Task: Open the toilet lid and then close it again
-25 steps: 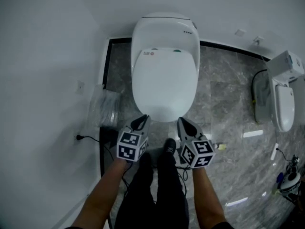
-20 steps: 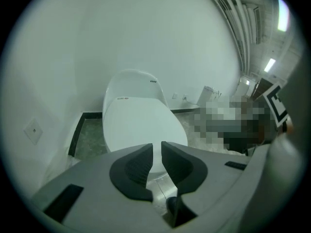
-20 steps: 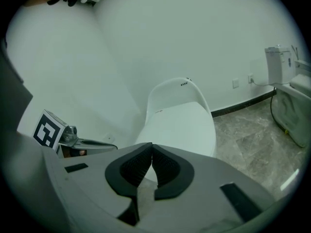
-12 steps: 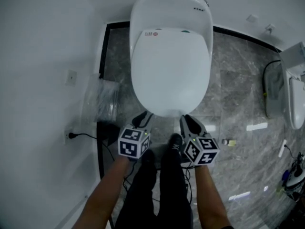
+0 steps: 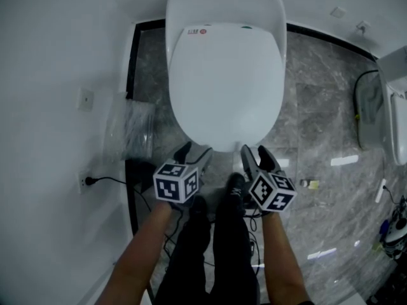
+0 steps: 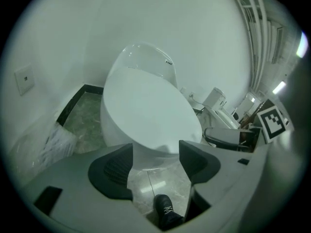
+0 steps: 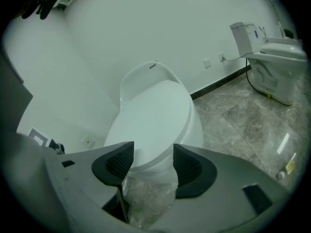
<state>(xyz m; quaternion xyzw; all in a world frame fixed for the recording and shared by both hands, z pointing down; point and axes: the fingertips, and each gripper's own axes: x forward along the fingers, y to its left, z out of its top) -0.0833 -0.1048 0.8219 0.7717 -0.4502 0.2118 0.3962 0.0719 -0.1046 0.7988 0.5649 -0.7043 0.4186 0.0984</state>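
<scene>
A white toilet stands against the wall with its lid (image 5: 226, 84) down flat. My left gripper (image 5: 193, 152) and right gripper (image 5: 254, 152) hang side by side just before the bowl's front edge, each pointing at it. The jaws of both have just been opening and now stand wide apart. In the left gripper view the lid (image 6: 146, 110) fills the middle, and its front rim shows in the gap of the left gripper (image 6: 155, 152). The right gripper view shows the lid (image 7: 153, 115) the same way beyond the right gripper (image 7: 152, 157). No pad presses on anything.
A crumpled clear plastic bag (image 5: 130, 132) lies on the floor left of the toilet, near a plugged wall socket (image 5: 86, 182). A second toilet (image 5: 394, 107) stands at the far right. The person's dark trouser legs (image 5: 219, 246) are right behind the grippers.
Both grippers have sunk toward the toilet's front edge. Their jaws, shut a second ago, now stand open. The toilet looks nearer in the head view.
</scene>
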